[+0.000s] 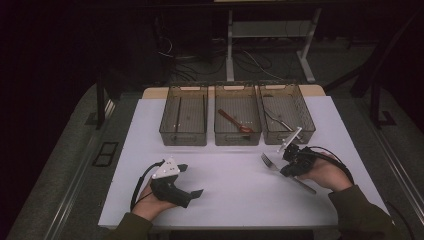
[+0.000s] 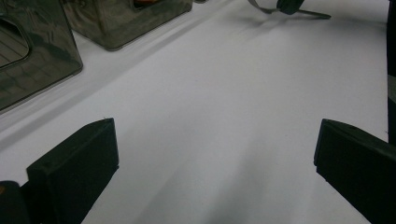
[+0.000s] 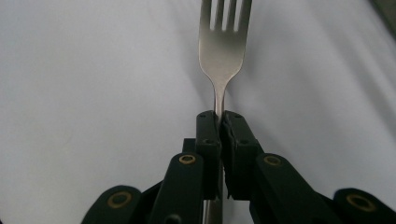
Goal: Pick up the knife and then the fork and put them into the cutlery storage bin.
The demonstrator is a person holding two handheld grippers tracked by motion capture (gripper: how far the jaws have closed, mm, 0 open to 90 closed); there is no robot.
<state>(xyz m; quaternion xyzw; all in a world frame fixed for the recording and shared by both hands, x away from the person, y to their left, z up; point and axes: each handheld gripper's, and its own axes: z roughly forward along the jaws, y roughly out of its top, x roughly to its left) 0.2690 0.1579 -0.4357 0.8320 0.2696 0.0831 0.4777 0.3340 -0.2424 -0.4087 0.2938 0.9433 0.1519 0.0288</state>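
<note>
The fork (image 3: 223, 51) is plain brushed steel, four slim tines widening to a smooth neck, and the right gripper (image 3: 218, 119) pinches that neck between its matte black jaws near the right edge of the white tabletop (image 1: 225, 190). The left gripper (image 1: 191, 181) rests near the front edge, jaws spread wide over bare surface

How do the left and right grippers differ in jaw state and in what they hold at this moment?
The left gripper has its jaws wide apart with nothing between them, while the right gripper is shut on the neck of a fork. In the high view, the left gripper sits at the near left of the white table, the right gripper at its right, near the bins. Both are black, hand-held and low over the table.
</note>
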